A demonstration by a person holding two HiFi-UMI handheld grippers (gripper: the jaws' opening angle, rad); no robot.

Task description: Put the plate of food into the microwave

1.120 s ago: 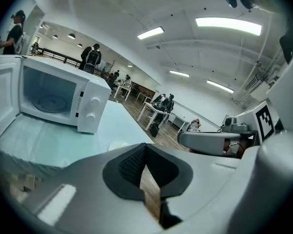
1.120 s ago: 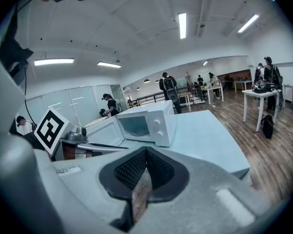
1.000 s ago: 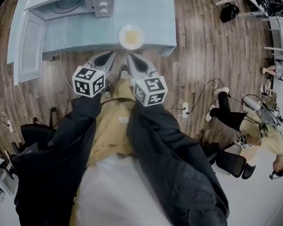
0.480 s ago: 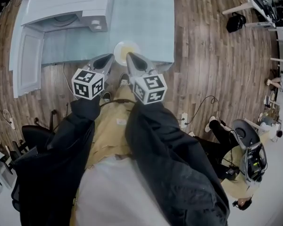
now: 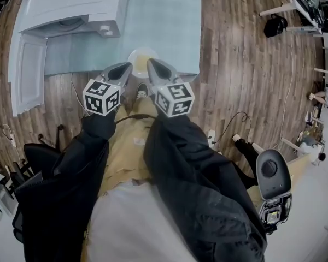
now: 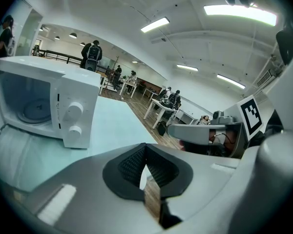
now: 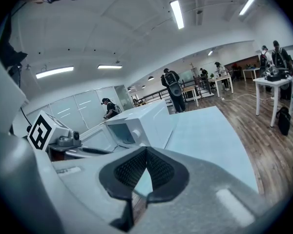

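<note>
A white plate of yellow food [image 5: 140, 59] sits at the near edge of the light blue table [image 5: 164, 15]. The white microwave [image 5: 71, 7] stands on the table's left part, with its door [image 5: 28, 72] swung open; it also shows in the left gripper view [image 6: 44, 101] and the right gripper view [image 7: 141, 123]. My left gripper [image 5: 126, 68] and right gripper [image 5: 152, 65] hover side by side just before the plate, their tips covering its near rim. In the gripper views, the left gripper [image 6: 145, 151] and the right gripper [image 7: 146, 153] each have their pads together on nothing.
Wooden floor surrounds the table. A black chair [image 5: 41, 154] stands at my left and a grey-backed chair [image 5: 273, 173] at my right. A power strip and cables [image 5: 212, 135] lie on the floor. Other desks [image 5: 311, 4] and several people fill the room beyond.
The table and plate have come nearer: both grippers now reach the plate's near rim, where a second ago a gap lay between. The jaws have stayed shut.
</note>
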